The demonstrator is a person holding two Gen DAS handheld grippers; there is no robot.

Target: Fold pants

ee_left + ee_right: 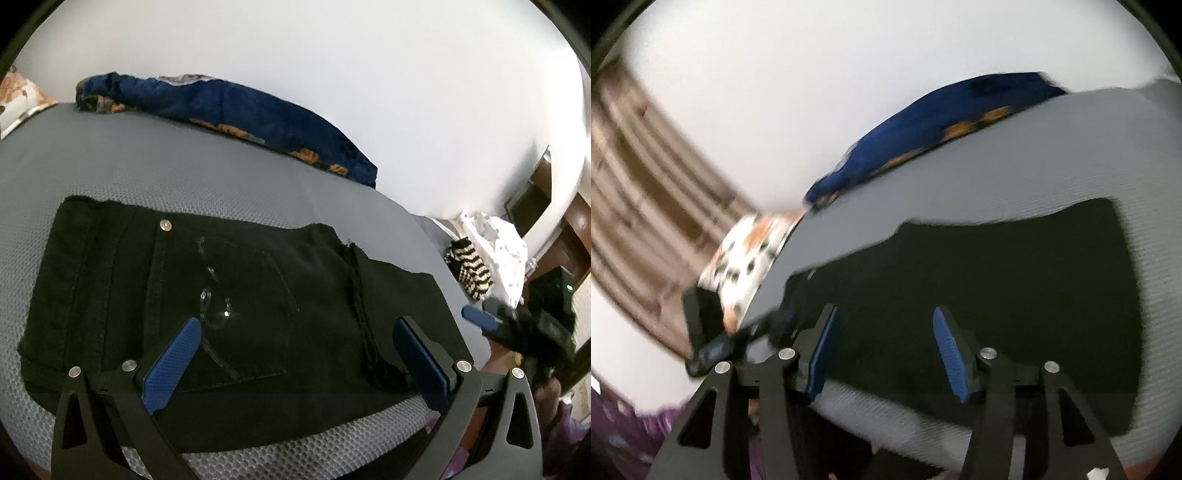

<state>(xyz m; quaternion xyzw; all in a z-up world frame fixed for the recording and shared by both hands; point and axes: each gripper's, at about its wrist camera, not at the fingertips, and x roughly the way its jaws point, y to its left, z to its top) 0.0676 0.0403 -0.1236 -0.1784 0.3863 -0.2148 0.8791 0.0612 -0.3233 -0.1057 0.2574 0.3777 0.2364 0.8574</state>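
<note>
Black pants [229,291] lie folded flat on a grey mesh mattress [147,166], back pocket up. My left gripper [295,332] is open, its blue pads spread wide just above the near edge of the pants, holding nothing. My right gripper [882,321] is open over the same pants [997,288], seen blurred in the right wrist view. The right gripper also shows in the left wrist view [480,319] at the right end of the pants.
A rolled blue and orange blanket [229,107] lies along the far edge of the mattress by a white wall. A striped cloth [469,269] and white fabric [495,243] lie at the right. A patterned pillow [750,254] sits at the mattress end.
</note>
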